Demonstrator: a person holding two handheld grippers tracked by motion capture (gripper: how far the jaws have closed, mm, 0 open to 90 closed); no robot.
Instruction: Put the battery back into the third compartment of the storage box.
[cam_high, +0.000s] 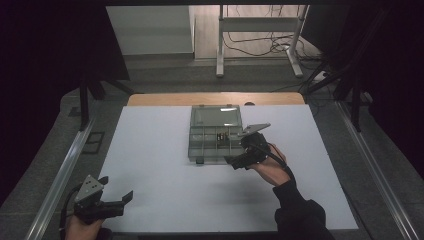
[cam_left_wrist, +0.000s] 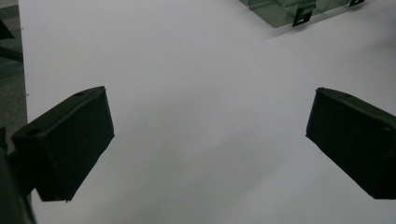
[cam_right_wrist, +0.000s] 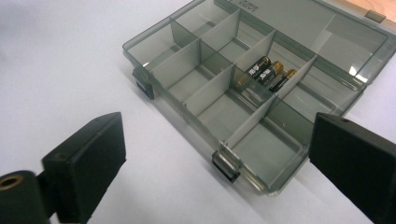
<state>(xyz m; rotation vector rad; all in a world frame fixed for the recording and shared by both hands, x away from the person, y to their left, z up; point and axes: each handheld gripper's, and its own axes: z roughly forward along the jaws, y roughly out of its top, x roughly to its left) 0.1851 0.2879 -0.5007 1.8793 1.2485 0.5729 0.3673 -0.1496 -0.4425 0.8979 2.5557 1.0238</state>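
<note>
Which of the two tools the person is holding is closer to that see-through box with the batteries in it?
The right tool. It sits just off the box's near right corner, jaws open and empty. The left tool rests far away at the table's near left corner, also open.

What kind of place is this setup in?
Probably a lab recording station: a white board table between metal rails, loose cables on the floor, and a clear smoky plastic compartment box as the work piece.

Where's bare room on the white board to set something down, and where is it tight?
Free: the wide white board left of the organizer box, up to the left tool; also the strip right of the box toward the board's right edge. Crowded: the box's near right corner, where the right tool hovers open, and the compartment holding batteries.
</note>
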